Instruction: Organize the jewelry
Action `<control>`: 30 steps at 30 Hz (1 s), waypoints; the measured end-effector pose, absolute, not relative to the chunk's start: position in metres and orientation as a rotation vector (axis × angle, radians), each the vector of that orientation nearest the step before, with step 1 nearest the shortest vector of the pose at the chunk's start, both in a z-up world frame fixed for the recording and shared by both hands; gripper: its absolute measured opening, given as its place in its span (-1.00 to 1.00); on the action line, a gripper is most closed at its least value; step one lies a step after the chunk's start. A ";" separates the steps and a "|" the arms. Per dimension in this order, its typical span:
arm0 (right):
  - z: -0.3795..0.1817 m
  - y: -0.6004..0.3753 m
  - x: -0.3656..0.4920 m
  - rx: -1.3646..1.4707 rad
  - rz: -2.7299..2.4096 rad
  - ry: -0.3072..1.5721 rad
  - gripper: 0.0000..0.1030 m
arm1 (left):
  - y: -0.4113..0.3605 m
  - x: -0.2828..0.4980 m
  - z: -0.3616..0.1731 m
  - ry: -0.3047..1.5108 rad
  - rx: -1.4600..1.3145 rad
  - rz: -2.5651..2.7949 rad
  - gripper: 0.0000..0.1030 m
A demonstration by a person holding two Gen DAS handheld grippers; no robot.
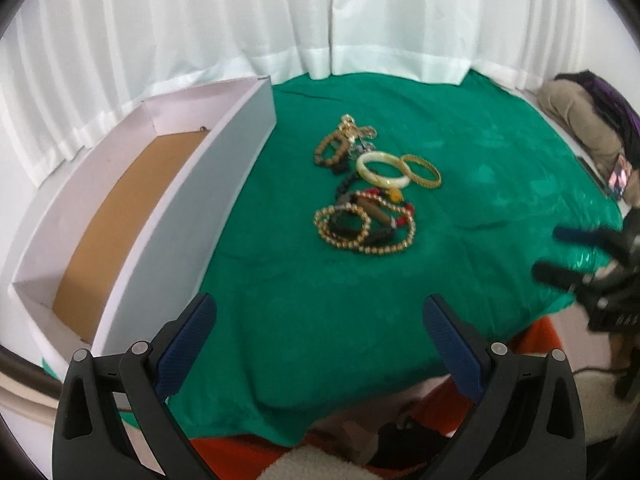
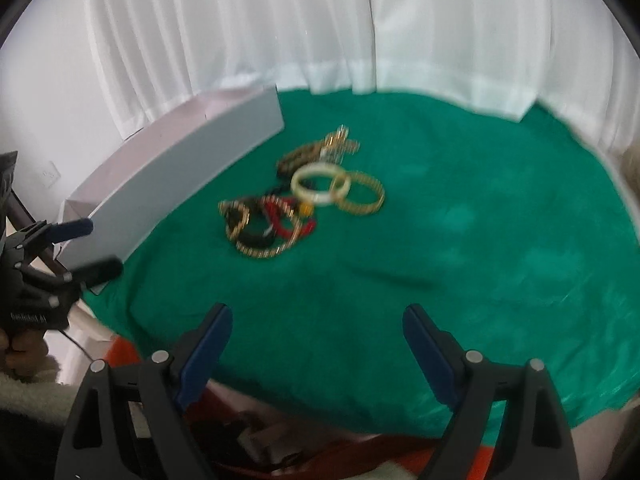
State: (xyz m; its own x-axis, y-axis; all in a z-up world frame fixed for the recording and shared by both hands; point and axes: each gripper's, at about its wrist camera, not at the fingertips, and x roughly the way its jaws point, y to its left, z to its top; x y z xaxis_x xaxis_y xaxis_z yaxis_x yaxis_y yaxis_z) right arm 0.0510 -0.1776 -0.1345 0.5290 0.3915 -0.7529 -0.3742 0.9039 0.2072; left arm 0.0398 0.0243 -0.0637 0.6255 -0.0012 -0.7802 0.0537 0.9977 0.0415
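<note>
A pile of jewelry lies mid-table on a green cloth (image 1: 480, 208): a cream bangle (image 1: 382, 170), a gold bangle (image 1: 421, 171), a brown bead bracelet (image 1: 331, 151), a gold bead necklace (image 1: 362, 230) and gold chains (image 1: 356, 128). The pile also shows in the right wrist view, with the cream bangle (image 2: 320, 184) and gold bangle (image 2: 360, 194). A white open box (image 1: 168, 216) with a brown floor stands at the left. My left gripper (image 1: 320, 316) is open and empty, short of the pile. My right gripper (image 2: 318, 320) is open and empty, also short of it.
White curtains (image 1: 280, 20) hang behind the table. Clothes and a phone (image 1: 618, 176) lie at the far right. The right gripper shows at the left view's right edge (image 1: 560, 252); the left gripper shows at the right view's left edge (image 2: 86, 248). Red fabric lies below the table's front edge.
</note>
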 end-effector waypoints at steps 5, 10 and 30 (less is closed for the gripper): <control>-0.142 -0.186 0.070 -0.091 0.416 0.913 0.73 | 0.033 0.054 -0.066 0.900 0.041 0.030 0.99; -0.142 -0.192 0.109 -0.170 0.392 0.900 0.72 | 0.040 0.056 -0.071 0.924 -0.012 0.033 0.99; -0.190 -0.118 0.215 -0.248 0.658 0.993 -0.86 | 0.039 0.114 -0.061 0.962 0.010 -0.049 0.99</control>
State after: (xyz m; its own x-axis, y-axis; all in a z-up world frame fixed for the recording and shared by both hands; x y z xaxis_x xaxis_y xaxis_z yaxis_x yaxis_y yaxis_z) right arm 0.2153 -0.1178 -0.1902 0.3739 0.3990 -0.8373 -0.6161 0.7816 0.0974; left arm 0.1138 0.0385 -0.0613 0.5707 -0.0378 -0.8203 0.0464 0.9988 -0.0137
